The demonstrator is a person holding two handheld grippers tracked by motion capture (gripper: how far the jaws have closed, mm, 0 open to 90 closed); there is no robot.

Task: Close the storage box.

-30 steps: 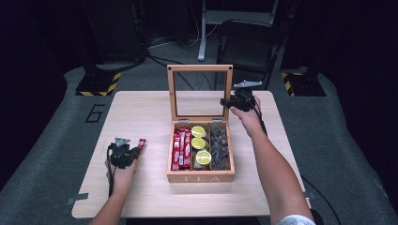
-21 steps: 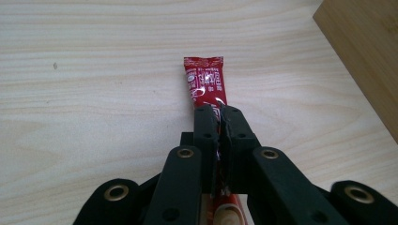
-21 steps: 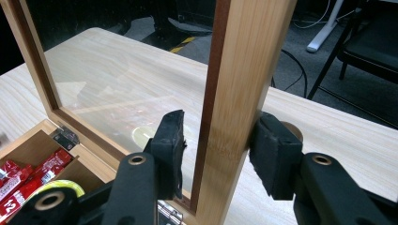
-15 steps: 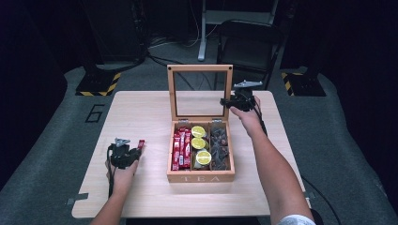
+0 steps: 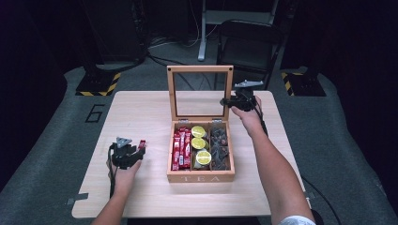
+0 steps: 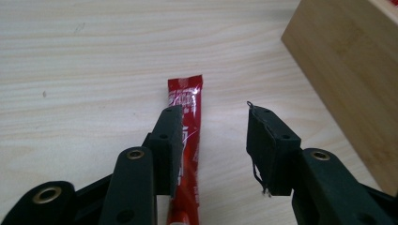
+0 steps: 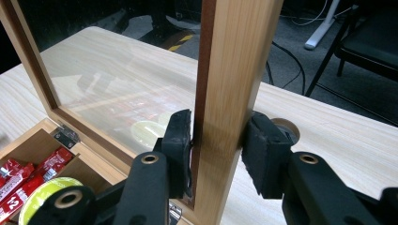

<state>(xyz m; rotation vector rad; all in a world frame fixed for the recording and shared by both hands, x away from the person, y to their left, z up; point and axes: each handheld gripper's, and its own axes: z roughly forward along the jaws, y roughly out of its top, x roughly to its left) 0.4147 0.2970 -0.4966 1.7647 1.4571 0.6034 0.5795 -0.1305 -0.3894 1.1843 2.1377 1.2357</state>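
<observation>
A: The long red foil sachet (image 6: 185,154) on the pale wooden bench (image 6: 70,61) runs off the bottom edge, partly behind the left tool (image 6: 213,140).

B: The dark third compartment's contents (image 5: 219,146) are too small to tell.

Left gripper (image 5: 133,152) held low at the near left, palm down, jaws parted and just been opening. Right gripper (image 5: 229,101), forearm extended forward, jaws clamped and just been closing.
</observation>
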